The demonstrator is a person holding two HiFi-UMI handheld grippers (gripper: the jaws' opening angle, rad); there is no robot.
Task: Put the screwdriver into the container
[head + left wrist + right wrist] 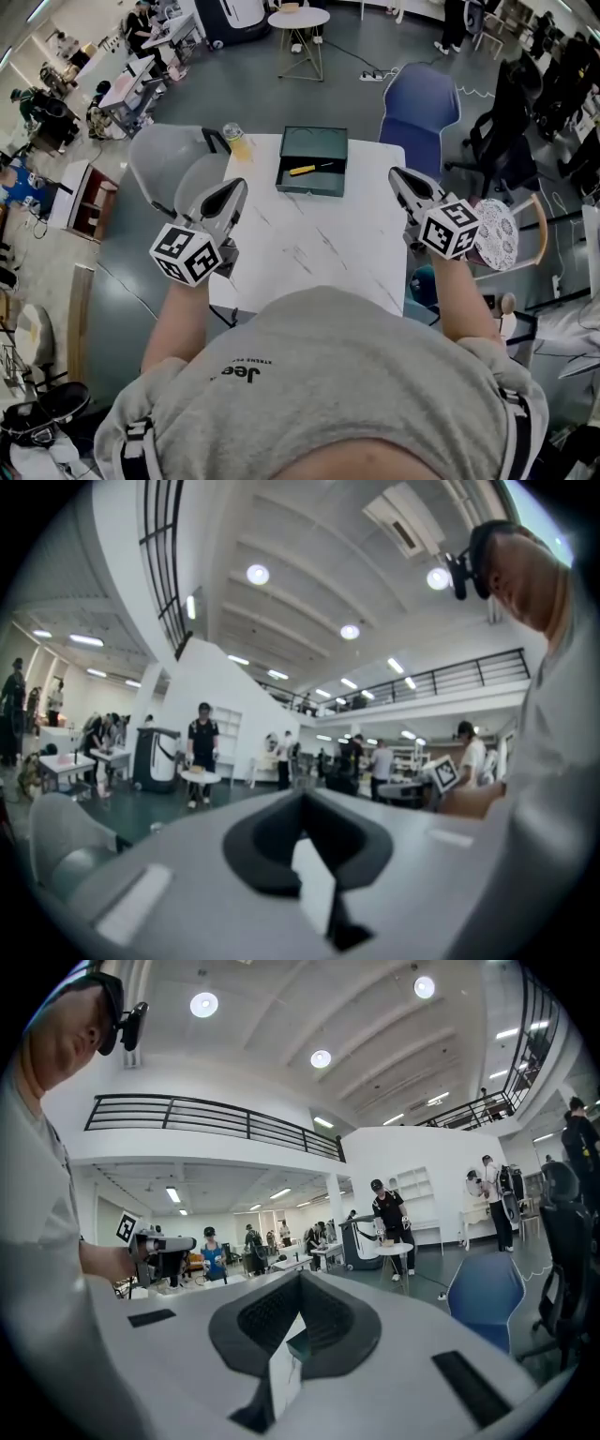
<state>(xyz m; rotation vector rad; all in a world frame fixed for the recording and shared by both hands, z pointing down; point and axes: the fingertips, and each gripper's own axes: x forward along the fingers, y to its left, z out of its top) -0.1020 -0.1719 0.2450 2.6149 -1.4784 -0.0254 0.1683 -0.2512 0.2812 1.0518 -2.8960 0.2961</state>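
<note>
The bench carries the dark green container at its far edge, with a jar of yellow liquid just beside the container's left corner. The left gripper and right gripper hover above the near left and right sides of the bench, well apart from the container. Each gripper view shows its jaws together with nothing between them.

Judged risk: the task appears complete, so any further reach is the main hazard. A gripper that catches the container wall could push the container off the far edge or tip the jar.

The screwdriver lies flat inside the container, near its front wall. Its long axis runs roughly left to right, slightly tilted. The yellow handle is on the left; the dark shaft points right and slightly away from the person
</note>
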